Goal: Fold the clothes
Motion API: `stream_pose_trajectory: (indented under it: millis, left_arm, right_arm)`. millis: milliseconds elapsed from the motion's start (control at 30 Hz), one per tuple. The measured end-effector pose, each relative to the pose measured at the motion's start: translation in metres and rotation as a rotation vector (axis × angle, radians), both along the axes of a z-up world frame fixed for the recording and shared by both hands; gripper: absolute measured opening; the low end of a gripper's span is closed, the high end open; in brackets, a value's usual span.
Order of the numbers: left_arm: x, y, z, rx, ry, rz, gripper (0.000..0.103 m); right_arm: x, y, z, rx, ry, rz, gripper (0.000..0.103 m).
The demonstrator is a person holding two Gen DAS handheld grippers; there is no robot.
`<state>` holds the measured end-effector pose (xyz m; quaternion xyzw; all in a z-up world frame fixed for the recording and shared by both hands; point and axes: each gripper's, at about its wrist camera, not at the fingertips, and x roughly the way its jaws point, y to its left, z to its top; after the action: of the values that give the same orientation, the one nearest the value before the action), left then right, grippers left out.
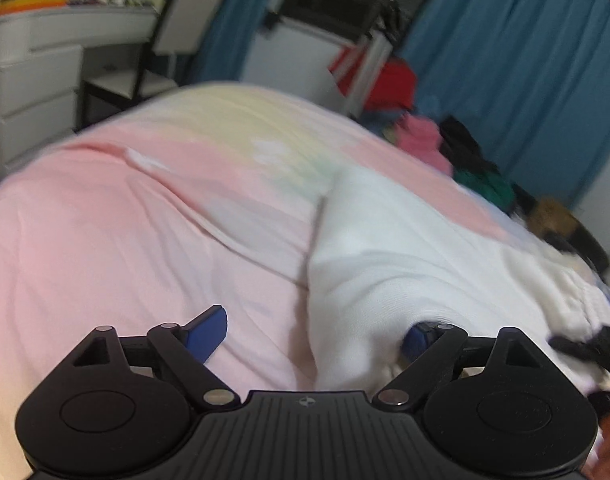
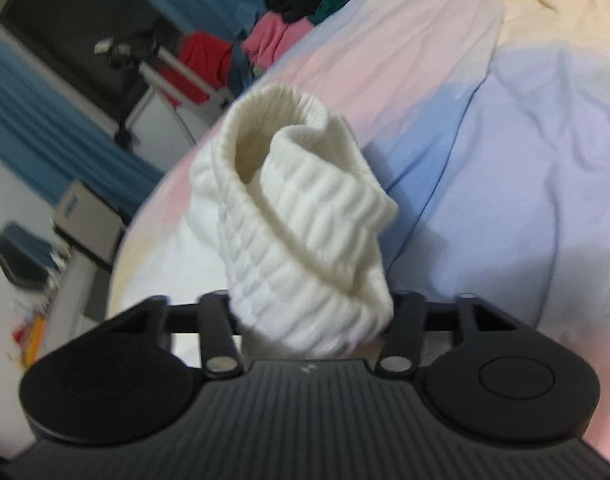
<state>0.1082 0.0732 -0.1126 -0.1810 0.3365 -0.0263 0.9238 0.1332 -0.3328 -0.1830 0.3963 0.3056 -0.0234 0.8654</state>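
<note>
A white knitted garment [image 1: 405,248] lies spread on the right part of a pastel pink bedspread [image 1: 105,240]. My left gripper [image 1: 313,336] is open just above the bed at the garment's near left edge. Its left blue fingertip [image 1: 207,334] is over bare bedspread, and its right fingertip [image 1: 419,338] is partly covered by white fabric. My right gripper [image 2: 313,320] is shut on the garment's ribbed cuff [image 2: 297,200], which stands up bunched in front of the camera and hides both fingertips. The bedspread [image 2: 525,160] lies beneath it.
A pile of pink, black, green and red clothes [image 1: 433,140] sits at the bed's far right edge, also visible as the clothes pile [image 2: 289,32]. Beyond the bed are a white dresser [image 1: 33,80], a chair [image 1: 177,40], a metal rack [image 1: 369,64] and blue curtains [image 1: 525,60].
</note>
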Motion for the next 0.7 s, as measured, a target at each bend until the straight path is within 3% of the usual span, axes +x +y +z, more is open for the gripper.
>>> stream_pose_trajectory:
  millis: [67,200,400,500,633,700]
  left_arm:
    - [-0.010,0.005,0.009,-0.076,-0.024,-0.063,0.092]
    - [-0.010,0.018,0.011,-0.305,-0.054,-0.148,0.103]
    - [0.039,0.015,-0.036,-0.435,0.124,-0.100,0.101]
    - [0.050,0.015,-0.050,-0.514,0.144,-0.112,0.090]
    - [0.047,0.020,-0.049,-0.486,0.133,-0.092,0.062]
    - [0.040,0.025,-0.047,-0.509,0.105,-0.092,0.053]
  right_arm:
    - [-0.004,-0.007,0.004,0.020,-0.014,-0.044,0.040]
    - [-0.004,-0.011,0.007,0.025,-0.036,-0.092,0.039]
    - [0.002,-0.002,0.012,-0.043,-0.052,-0.080,0.039]
    - [-0.005,0.009,0.024,-0.105,-0.100,-0.055,0.039]
    - [-0.015,0.023,0.040,-0.188,-0.164,-0.023,0.039]
    - [-0.020,0.030,0.048,-0.230,-0.196,-0.006,0.039]
